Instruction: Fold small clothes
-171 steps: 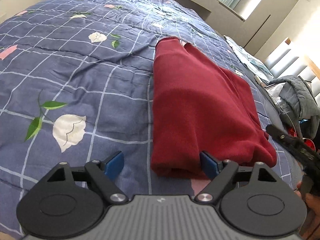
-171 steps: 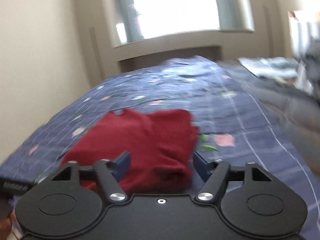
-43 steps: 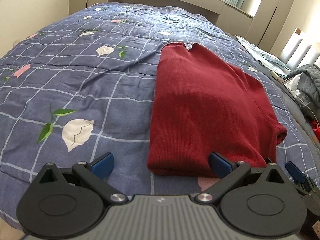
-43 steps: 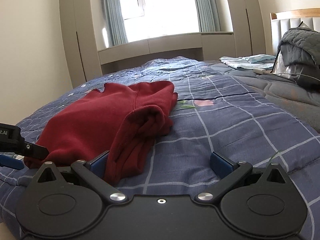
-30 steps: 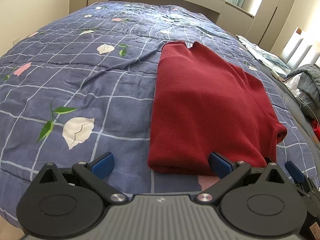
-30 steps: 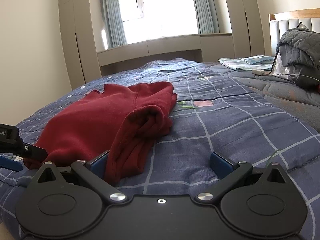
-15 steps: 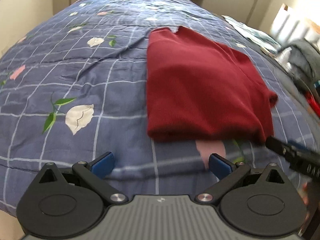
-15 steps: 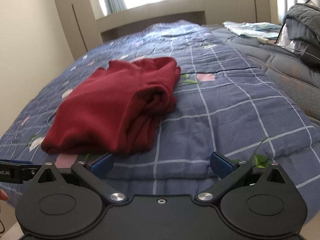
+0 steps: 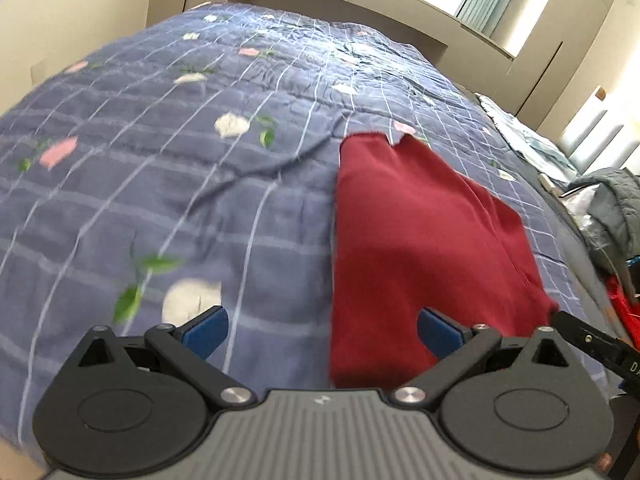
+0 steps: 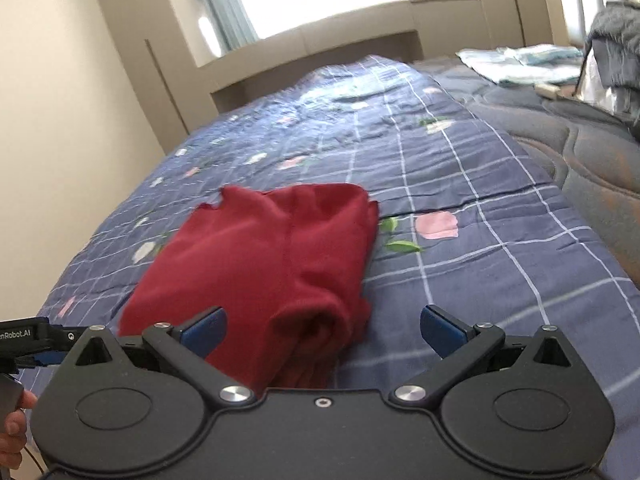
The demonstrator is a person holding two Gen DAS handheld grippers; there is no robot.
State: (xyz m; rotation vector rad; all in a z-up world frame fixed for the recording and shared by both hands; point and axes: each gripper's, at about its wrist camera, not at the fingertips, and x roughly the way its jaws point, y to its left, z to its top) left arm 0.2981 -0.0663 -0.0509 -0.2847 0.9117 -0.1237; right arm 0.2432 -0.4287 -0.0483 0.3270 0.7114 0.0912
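A dark red knit garment [image 9: 420, 236] lies folded lengthwise on the blue flowered bedspread [image 9: 180, 184]. In the right wrist view the garment [image 10: 272, 264] shows its rolled, bunched near edge. My left gripper [image 9: 322, 330] is open and empty, just above the garment's near left corner, with its right finger over the cloth. My right gripper [image 10: 322, 328] is open and empty, over the garment's near right end. The right gripper's side shows at the left wrist view's right edge [image 9: 592, 340]. The left gripper's side shows at the right wrist view's left edge [image 10: 28, 340].
A grey jacket [image 9: 612, 208] is heaped at the right side of the bed, with red items [image 9: 620, 300] below it. Light folded cloth [image 10: 524, 62] lies far right on a grey quilt [image 10: 580, 140]. A wall runs along the bed's left side [image 10: 60, 160].
Both grippers have moved forward and lower toward the garment's near edge since half a second ago. The garment has not moved. Both grippers stay open.
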